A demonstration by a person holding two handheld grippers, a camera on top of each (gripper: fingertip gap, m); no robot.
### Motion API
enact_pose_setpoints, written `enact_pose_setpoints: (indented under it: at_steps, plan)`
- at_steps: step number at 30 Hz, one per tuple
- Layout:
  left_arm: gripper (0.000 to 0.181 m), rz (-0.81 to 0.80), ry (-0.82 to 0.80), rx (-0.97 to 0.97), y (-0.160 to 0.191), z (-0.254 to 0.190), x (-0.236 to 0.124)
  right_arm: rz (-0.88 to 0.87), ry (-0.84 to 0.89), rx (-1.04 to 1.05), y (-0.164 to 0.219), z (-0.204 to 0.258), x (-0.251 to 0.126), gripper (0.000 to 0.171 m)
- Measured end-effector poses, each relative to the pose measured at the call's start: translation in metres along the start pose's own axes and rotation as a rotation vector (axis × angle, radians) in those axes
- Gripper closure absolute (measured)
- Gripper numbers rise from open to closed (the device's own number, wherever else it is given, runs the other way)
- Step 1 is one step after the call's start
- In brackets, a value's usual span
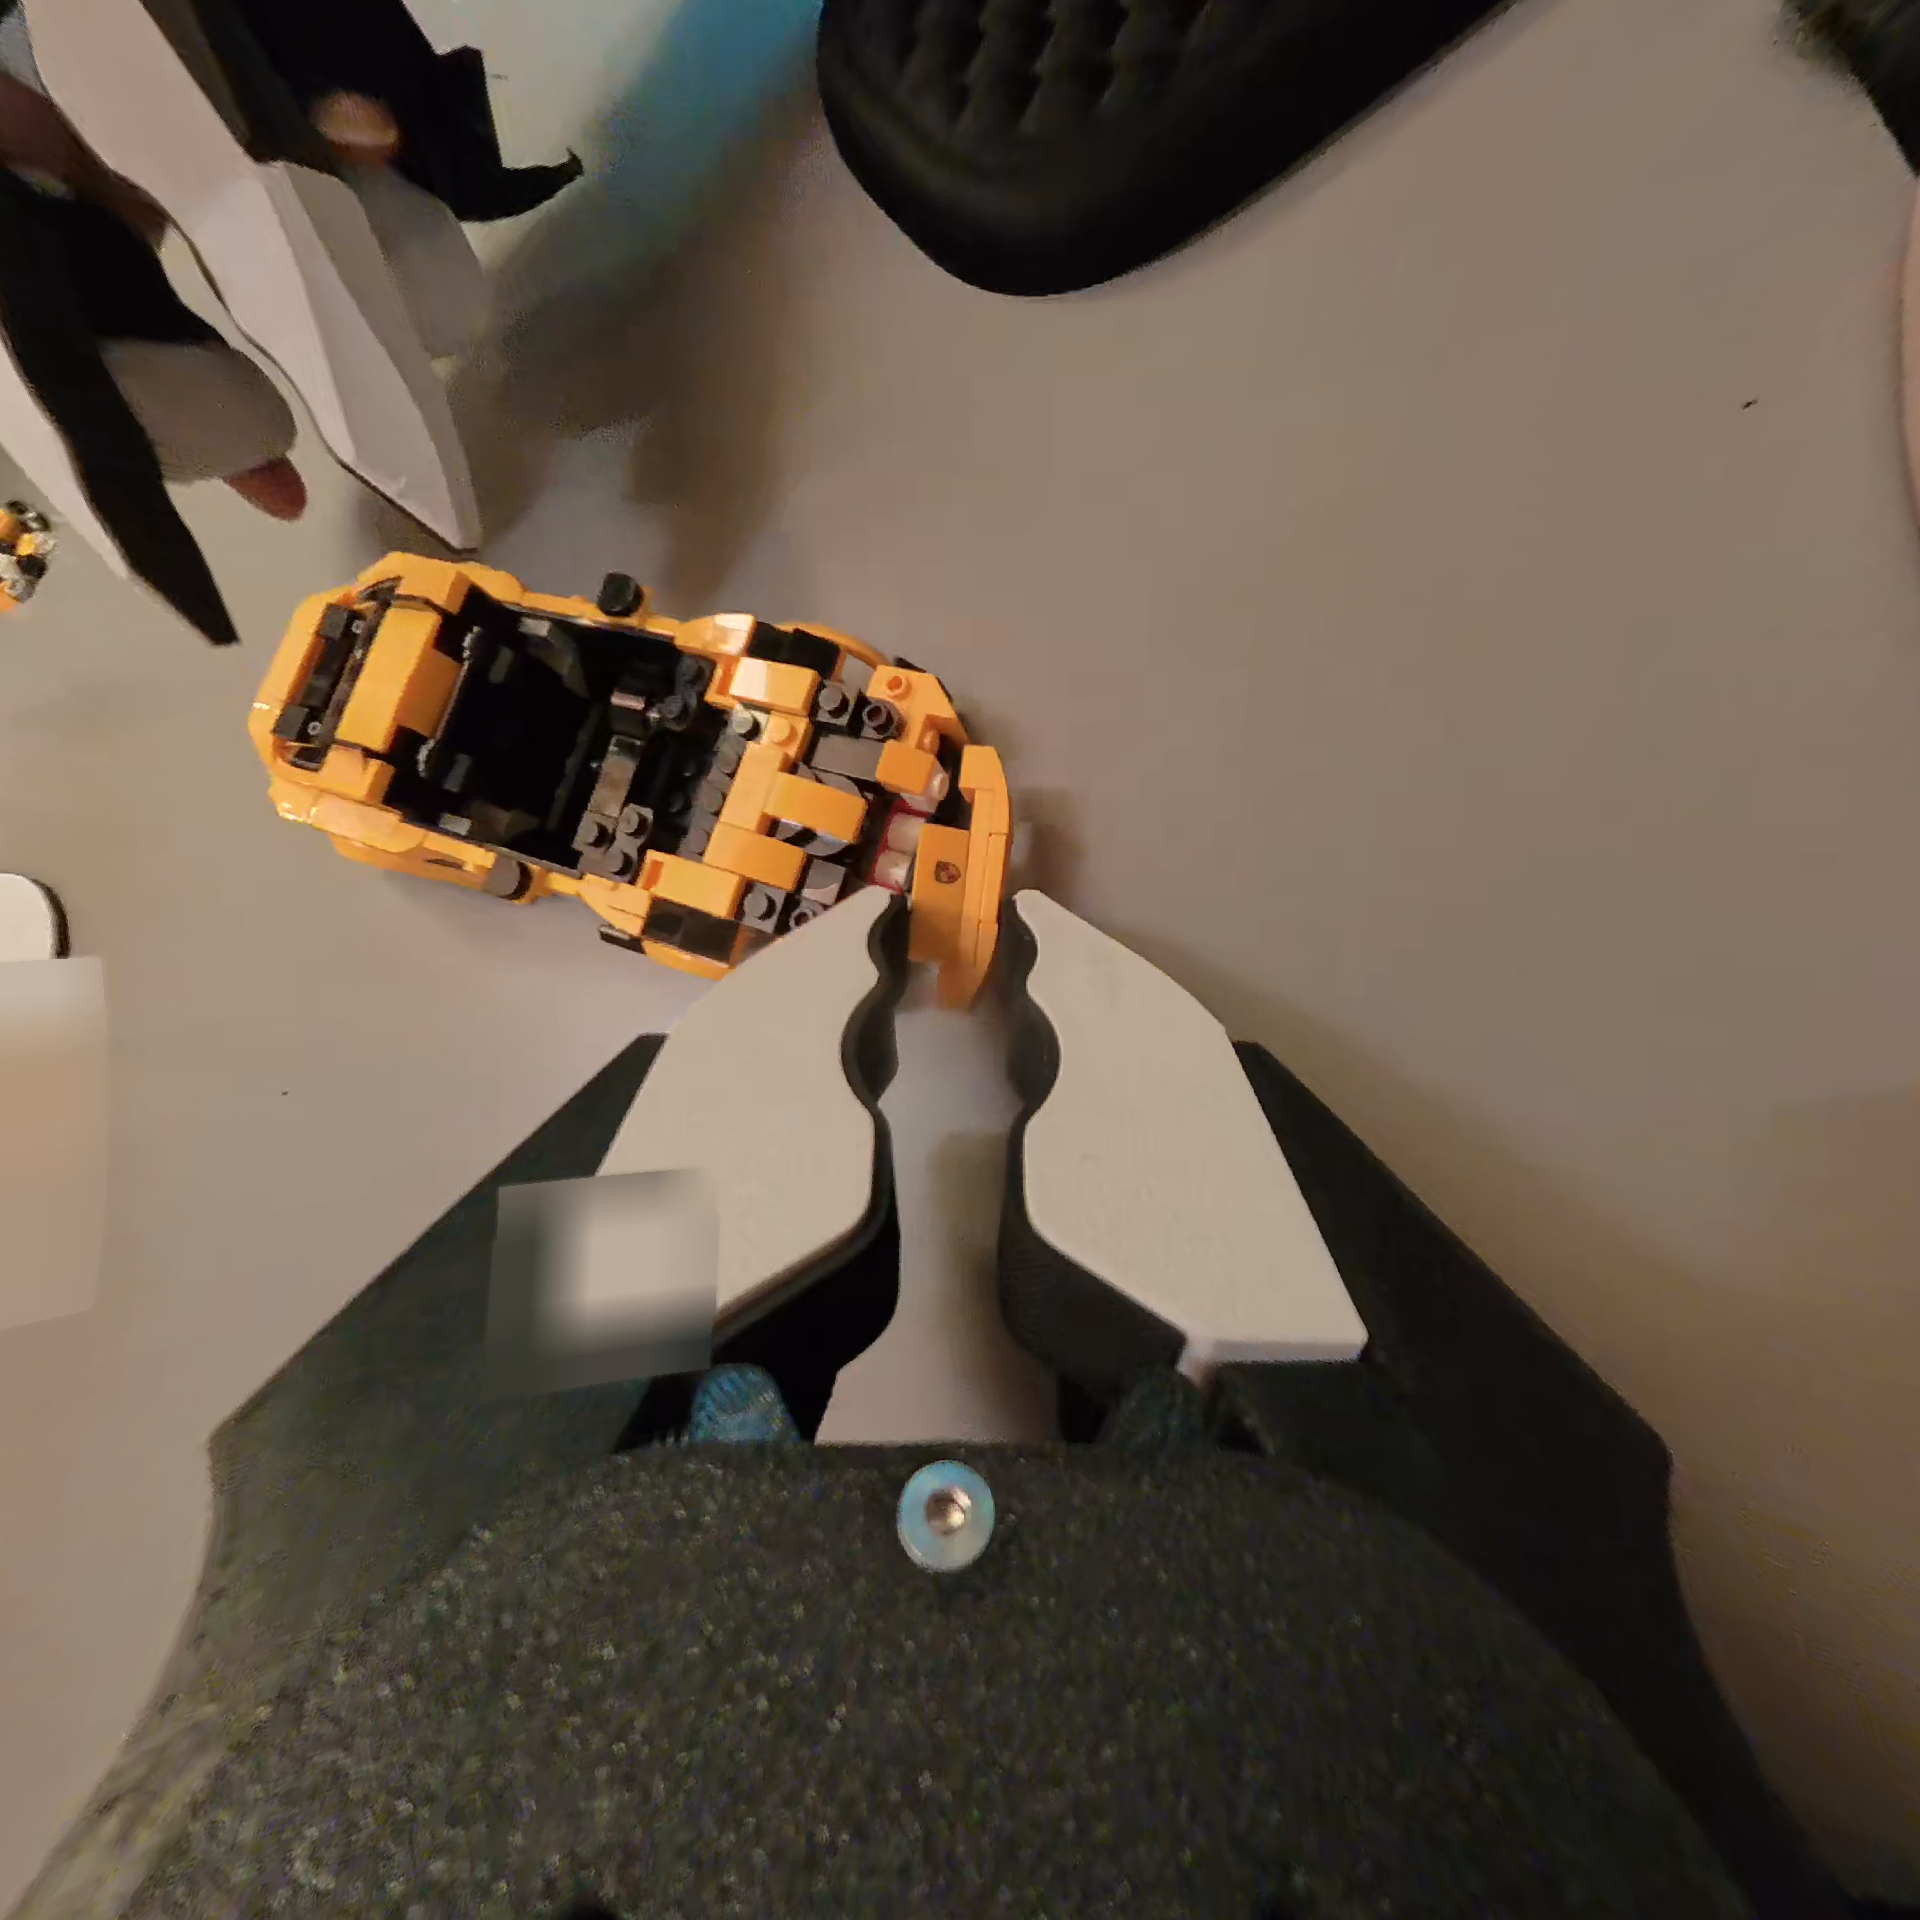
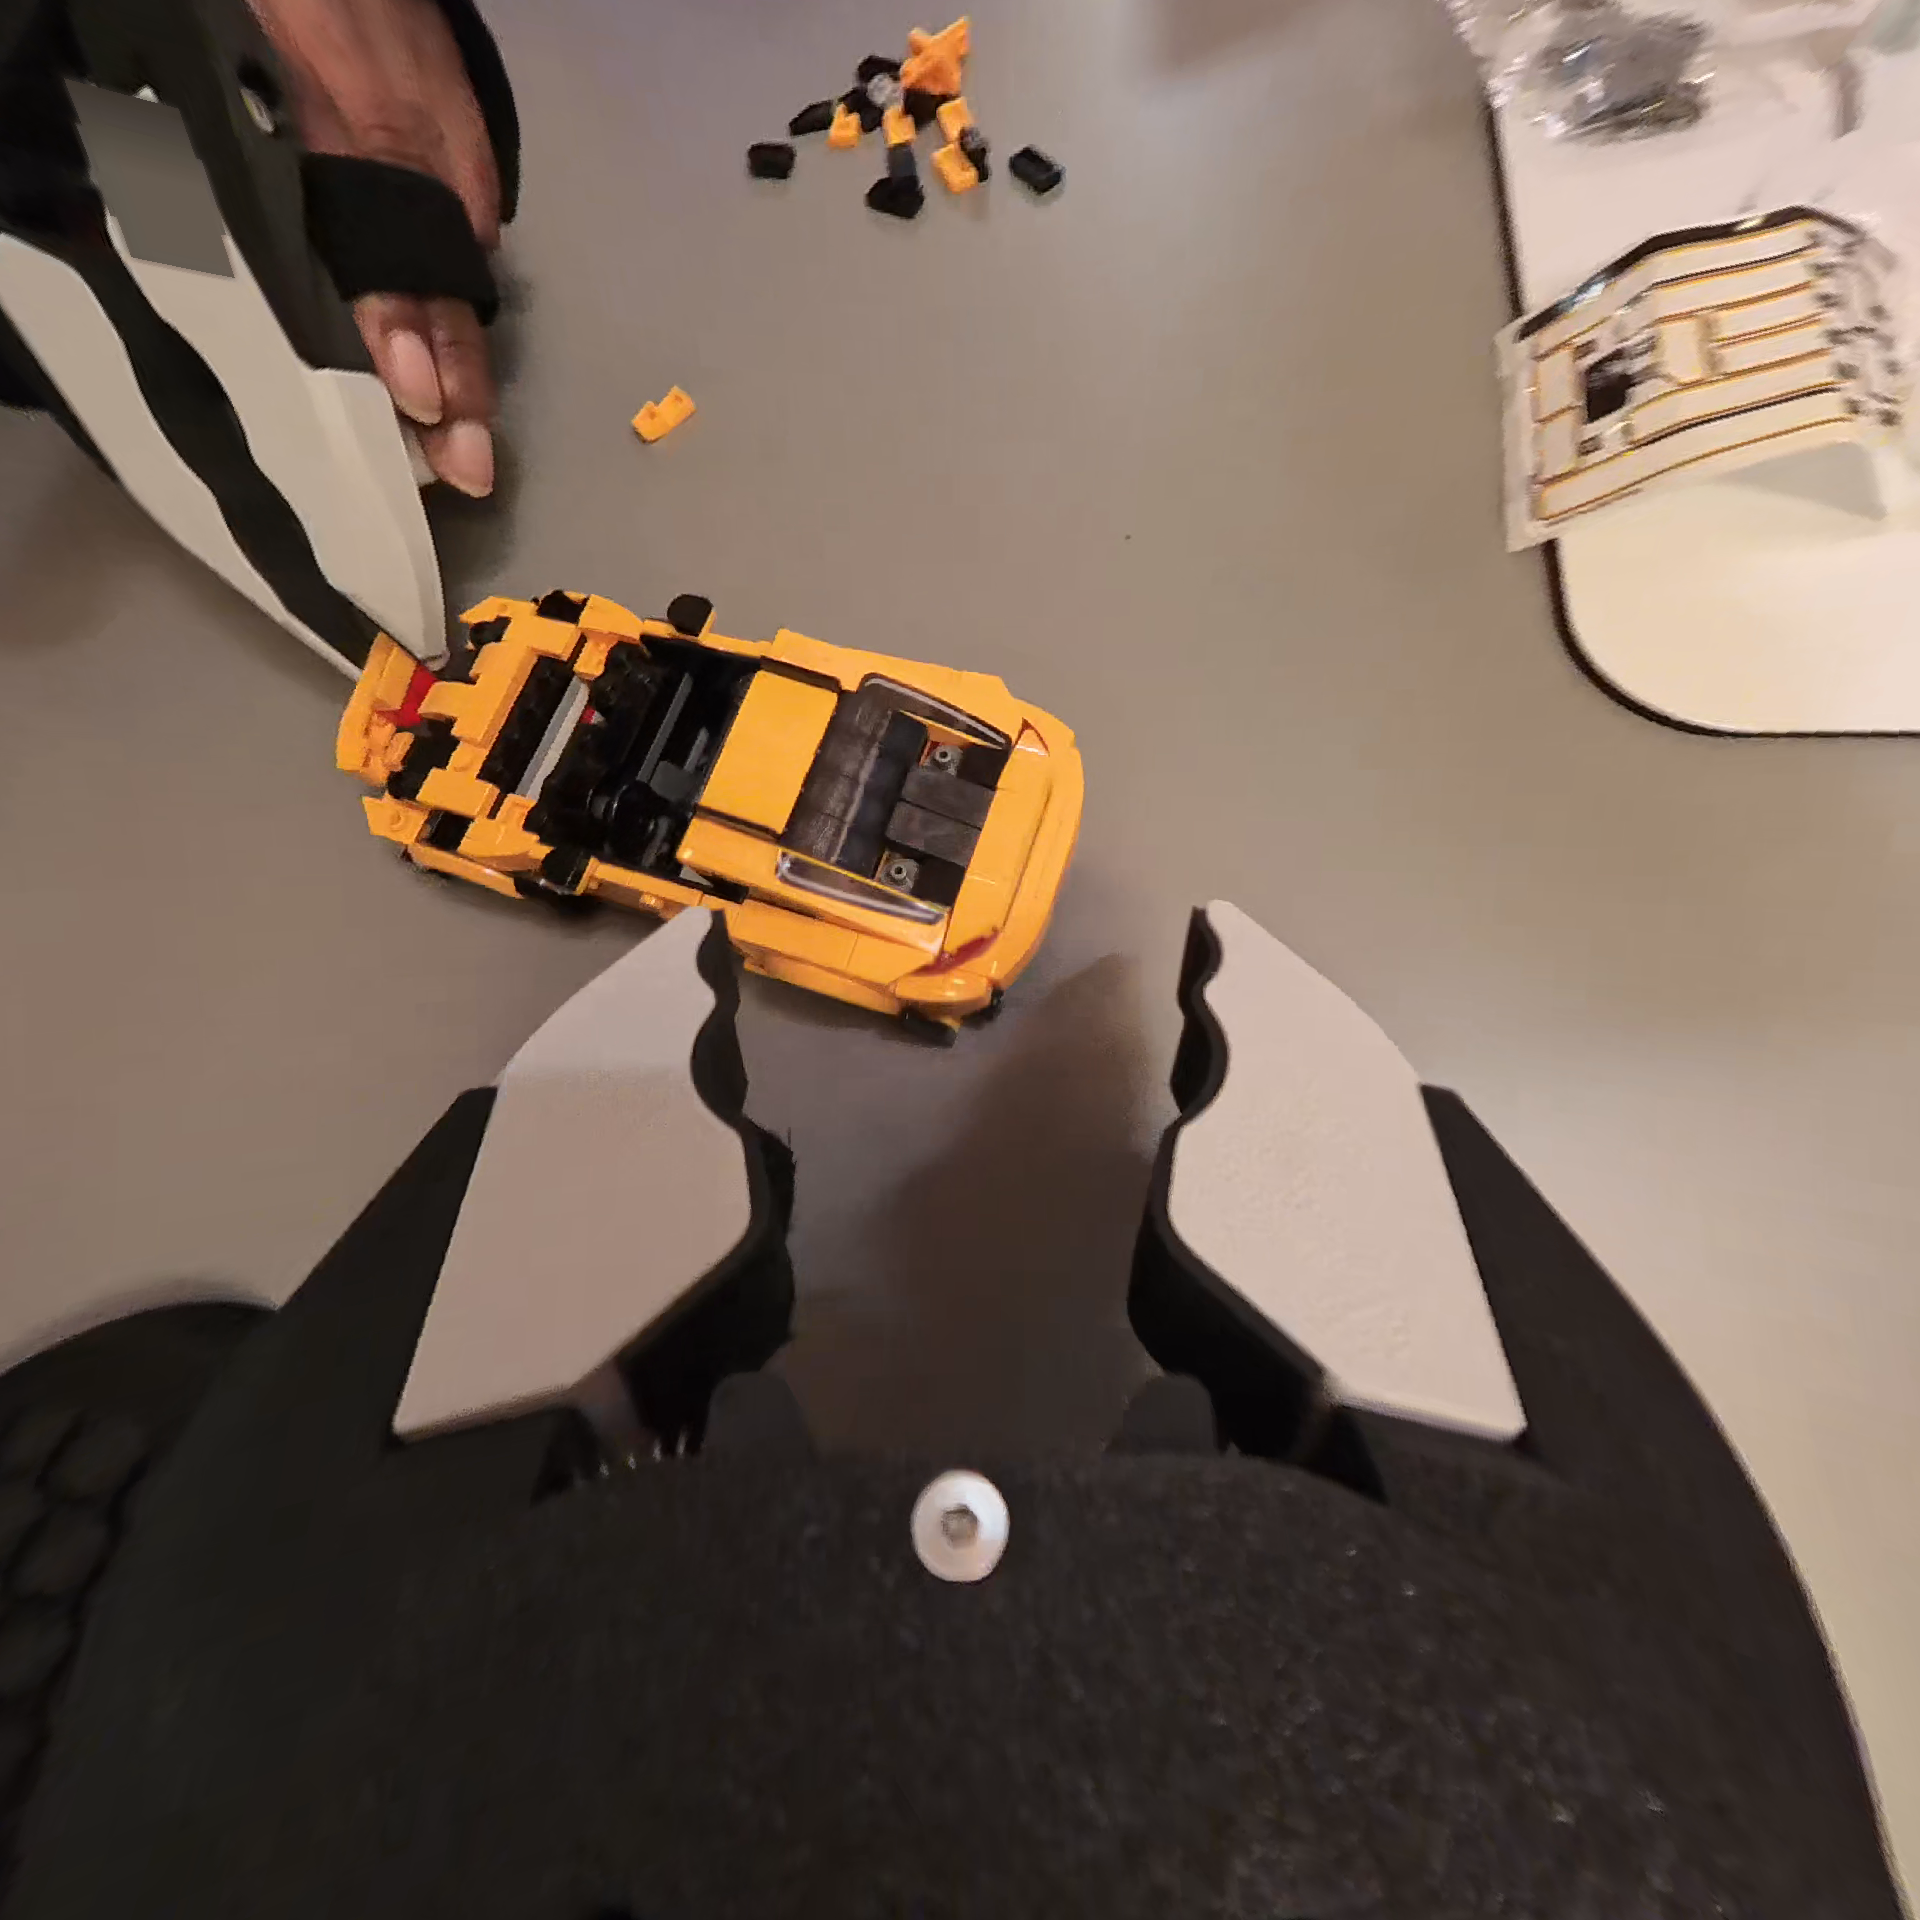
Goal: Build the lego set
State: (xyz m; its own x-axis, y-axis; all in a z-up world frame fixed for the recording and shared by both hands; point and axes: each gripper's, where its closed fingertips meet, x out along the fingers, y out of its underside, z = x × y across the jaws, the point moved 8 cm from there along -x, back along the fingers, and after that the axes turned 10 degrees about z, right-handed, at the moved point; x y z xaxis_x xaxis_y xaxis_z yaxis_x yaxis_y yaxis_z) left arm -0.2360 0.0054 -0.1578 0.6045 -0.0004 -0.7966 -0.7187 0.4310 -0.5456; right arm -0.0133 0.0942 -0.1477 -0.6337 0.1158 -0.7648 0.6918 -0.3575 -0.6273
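On a grey table, the left gripper pinches the orange Lego car at its rear end; the right gripper hovers wide open near a printed sticker sheet.

I see car on table; loose bricks far behind it, sticker sheet on mat far right

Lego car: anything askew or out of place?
Yes. On the orange car, the end panel between the left tongs sits tilted with a gap. One orange brick lies apart from the loose pile.
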Motion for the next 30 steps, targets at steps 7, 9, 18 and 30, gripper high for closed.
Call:
enact_pose_setpoints:
  at_steps: [7, 9, 18, 30]
  plan:
    - [0.165, 0.033, -0.039, 0.004, -0.001, 0.001, 0.004, 0.059, -0.117, -0.043, -0.001, -0.004, 0.012, 0.089]
    - [0.165, 0.034, -0.043, -0.004, -0.001, 0.001, 0.005, 0.065, -0.13, -0.052, 0.0, -0.002, 0.013, 0.09]
    - [0.163, 0.059, -0.098, -0.032, -0.001, 0.003, 0.003, 0.077, -0.133, -0.072, 0.002, 0.001, 0.017, 0.093]
    - [0.163, 0.09, -0.264, 0.112, 0.0, -0.005, 0.003, 0.089, -0.097, -0.078, 0.004, 0.001, 0.016, 0.096]
